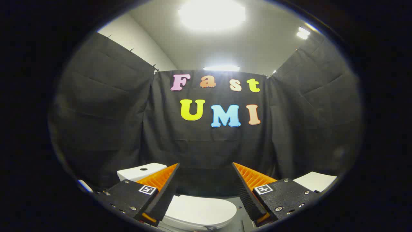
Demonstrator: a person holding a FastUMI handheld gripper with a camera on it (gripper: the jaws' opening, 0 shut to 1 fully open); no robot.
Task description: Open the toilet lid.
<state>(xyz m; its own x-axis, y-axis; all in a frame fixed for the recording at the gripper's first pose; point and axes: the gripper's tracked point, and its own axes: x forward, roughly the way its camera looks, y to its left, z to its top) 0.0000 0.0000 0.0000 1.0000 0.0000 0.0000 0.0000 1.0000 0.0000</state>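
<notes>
A white toilet stands low ahead of me against the black cloth wall. Its lid (201, 211) lies flat and closed, showing between and below my fingers. The white tank (141, 171) with a dark flush button rises behind my left finger. My gripper (206, 167) hangs above the toilet, well apart from the lid, with its fingers spread wide and nothing between them.
A white flat-topped object (317, 181) sits beyond my right finger. Another small white thing (85, 186) peeks out past the left finger. Black cloth walls close in on three sides, with bright ceiling lights overhead. A grey floor (239, 206) shows beside the toilet.
</notes>
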